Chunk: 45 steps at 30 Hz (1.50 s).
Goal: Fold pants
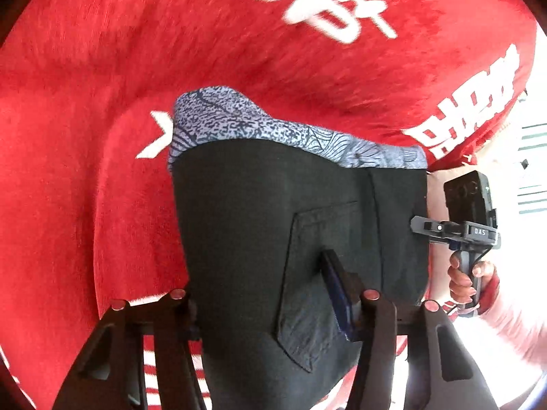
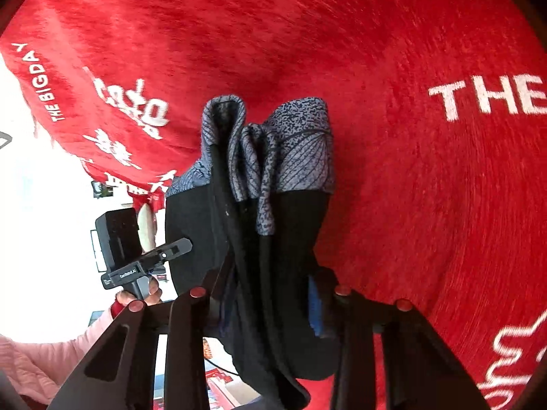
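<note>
Behind pants [image 1: 273,239], left finger [image 1: 171,341] half-hidden

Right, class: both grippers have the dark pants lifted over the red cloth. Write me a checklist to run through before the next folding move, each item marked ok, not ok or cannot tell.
1. Left gripper clamped on the pants: ok, fabric fills the gap between its fingers.
2. Right gripper clamped on the pants: ok, bunched layers sit between the fingers.
3. Patterned waistband level: not ok, it slants in the left view.
4. Layers flat at the right gripper: not ok, they are crumpled.
5. Red cloth smooth for laying down: cannot tell, blurred.
6. Legs hanging straight: cannot tell, out of view.
</note>
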Each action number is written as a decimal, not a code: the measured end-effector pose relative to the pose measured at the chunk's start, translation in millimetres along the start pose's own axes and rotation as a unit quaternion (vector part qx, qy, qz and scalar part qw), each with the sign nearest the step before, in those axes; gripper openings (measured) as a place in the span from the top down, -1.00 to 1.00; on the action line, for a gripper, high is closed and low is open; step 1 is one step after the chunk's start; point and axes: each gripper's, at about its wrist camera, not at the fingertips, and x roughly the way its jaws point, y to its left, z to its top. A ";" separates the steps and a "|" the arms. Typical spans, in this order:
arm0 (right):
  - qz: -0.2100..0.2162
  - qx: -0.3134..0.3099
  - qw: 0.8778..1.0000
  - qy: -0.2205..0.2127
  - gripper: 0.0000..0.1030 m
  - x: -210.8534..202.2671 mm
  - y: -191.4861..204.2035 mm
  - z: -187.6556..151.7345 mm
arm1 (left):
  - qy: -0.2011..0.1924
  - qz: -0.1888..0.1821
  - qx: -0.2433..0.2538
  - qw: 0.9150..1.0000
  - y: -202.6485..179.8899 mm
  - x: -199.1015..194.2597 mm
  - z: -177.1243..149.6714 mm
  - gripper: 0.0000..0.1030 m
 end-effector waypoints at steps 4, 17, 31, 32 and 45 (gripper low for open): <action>0.008 0.001 1.000 0.002 0.27 -9.1 9.3 -13.3 | 0.000 0.005 0.018 1.000 -20.3 -15.5 -12.5 -0.10; -0.016 0.008 1.000 0.002 0.26 -12.6 -0.7 -121.2 | 0.030 0.034 0.012 0.999 -17.9 -4.9 -109.9 -0.11; -0.212 0.003 0.977 -0.027 -0.44 -22.5 16.1 -145.8 | -0.017 0.211 0.009 0.977 -29.1 -33.2 -122.8 -0.77; -0.223 0.011 0.974 -0.027 -0.47 -25.9 18.3 -147.4 | -0.016 0.214 0.011 0.977 -36.5 -35.1 -124.4 -0.77; -0.343 -0.045 0.938 -0.028 -1.00 -51.0 81.4 -195.3 | -0.010 0.288 -0.009 0.958 -125.5 -45.6 -166.8 -1.00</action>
